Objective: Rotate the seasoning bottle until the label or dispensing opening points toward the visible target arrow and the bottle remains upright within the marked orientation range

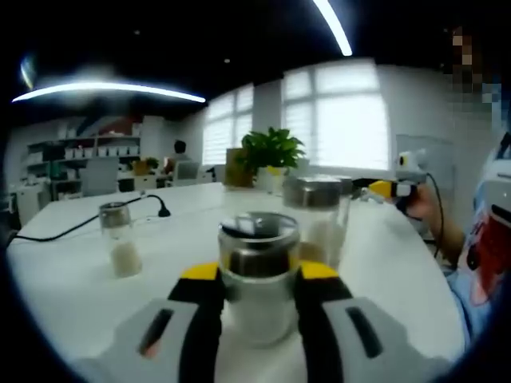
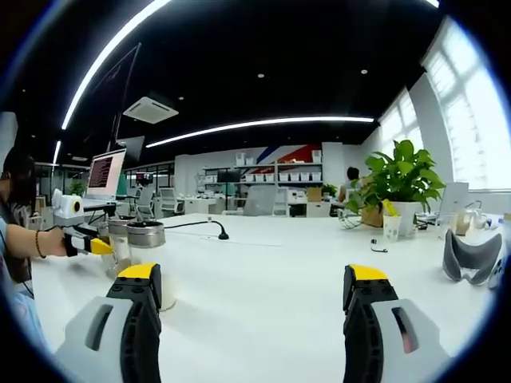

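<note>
Gripping seasoning bottle, label unreadable

Left gripper [image 1: 258, 281] clamped on upright seasoning bottle [image 1: 258, 275] on white table [image 1: 72, 263]; base hidden behind jaws. Right gripper [image 2: 253, 287] spread wide, holding nothing. Second jar [image 1: 317, 215] partly hidden behind

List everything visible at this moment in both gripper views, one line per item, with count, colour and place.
Seasoning bottle: 1, clear glass, metal cap, white contents; between the left gripper's jaws.
Other bottles: 2, same look; one left, one behind.
Table: 1, white.
Cable: 1, black, on the table.
Potted plant: 1, green, white pot, far edge.
Grey object: 1, table's right side.
Monitor: 1, lit, left.
Left gripper: black and yellow, closed on the bottle.
Right gripper: open, nothing between its jaws.
</note>
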